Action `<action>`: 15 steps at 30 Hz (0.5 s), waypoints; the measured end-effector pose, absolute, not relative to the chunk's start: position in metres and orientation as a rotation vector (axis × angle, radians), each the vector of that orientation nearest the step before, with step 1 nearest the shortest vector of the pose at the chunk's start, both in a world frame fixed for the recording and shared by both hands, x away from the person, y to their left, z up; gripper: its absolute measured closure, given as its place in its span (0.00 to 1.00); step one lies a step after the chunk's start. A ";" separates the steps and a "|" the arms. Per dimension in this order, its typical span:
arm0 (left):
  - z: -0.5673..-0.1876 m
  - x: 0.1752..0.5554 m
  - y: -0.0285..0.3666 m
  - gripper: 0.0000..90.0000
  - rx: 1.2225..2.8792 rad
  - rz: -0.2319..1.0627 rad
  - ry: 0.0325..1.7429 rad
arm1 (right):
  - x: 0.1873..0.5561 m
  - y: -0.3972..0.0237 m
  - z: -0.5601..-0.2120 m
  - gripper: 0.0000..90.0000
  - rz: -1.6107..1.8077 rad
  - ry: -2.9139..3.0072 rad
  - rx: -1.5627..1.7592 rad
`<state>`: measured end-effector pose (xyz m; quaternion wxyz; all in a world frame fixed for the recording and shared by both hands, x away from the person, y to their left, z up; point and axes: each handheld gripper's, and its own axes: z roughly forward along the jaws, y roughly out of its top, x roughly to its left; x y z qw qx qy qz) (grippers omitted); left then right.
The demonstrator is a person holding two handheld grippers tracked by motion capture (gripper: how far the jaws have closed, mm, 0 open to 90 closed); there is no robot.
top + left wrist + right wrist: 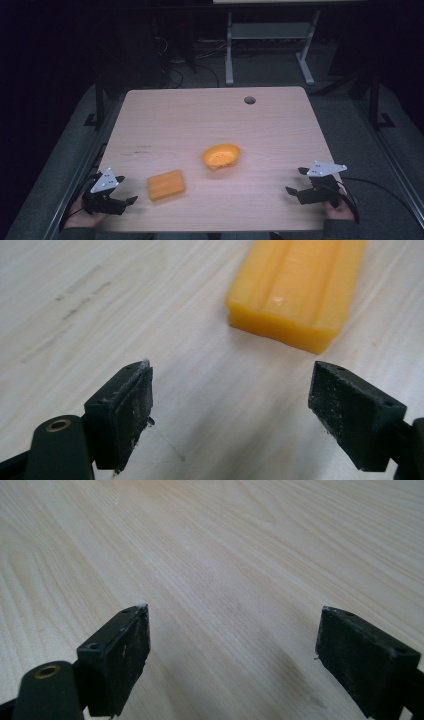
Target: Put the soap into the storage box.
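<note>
left claw (131,201): jaws wide apart, low | right claw (295,182): jaws wide apart, low

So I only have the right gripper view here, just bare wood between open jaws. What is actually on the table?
Observer: An orange block lies near the front left of the table.
Operator: Anything else?
Observer: An orange bowl sits upright near the middle, apart from the block.
Operator: Where is the other gripper?
Observer: The left gripper is open, aimed at the block's near end, not touching it.
</note>
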<state>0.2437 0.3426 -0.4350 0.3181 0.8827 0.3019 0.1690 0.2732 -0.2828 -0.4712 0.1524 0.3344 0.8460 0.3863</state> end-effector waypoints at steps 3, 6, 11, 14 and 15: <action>-0.436 0.244 0.342 0.20 2.334 0.428 0.786 | 0.274 -0.280 -0.471 0.15 1.107 2.436 0.948; -0.438 0.244 0.340 0.20 2.343 0.399 0.786 | 0.276 -0.277 -0.471 0.15 1.105 2.445 0.924; -0.436 0.244 0.336 0.20 2.339 0.400 0.773 | 0.276 -0.275 -0.472 0.15 1.098 2.458 0.911; -0.433 0.248 0.331 0.20 2.343 0.409 0.753 | 0.279 -0.275 -0.474 0.15 1.098 2.466 0.920; -0.432 0.249 0.330 0.20 2.335 0.407 0.751 | 0.280 -0.275 -0.474 0.15 1.094 2.471 0.920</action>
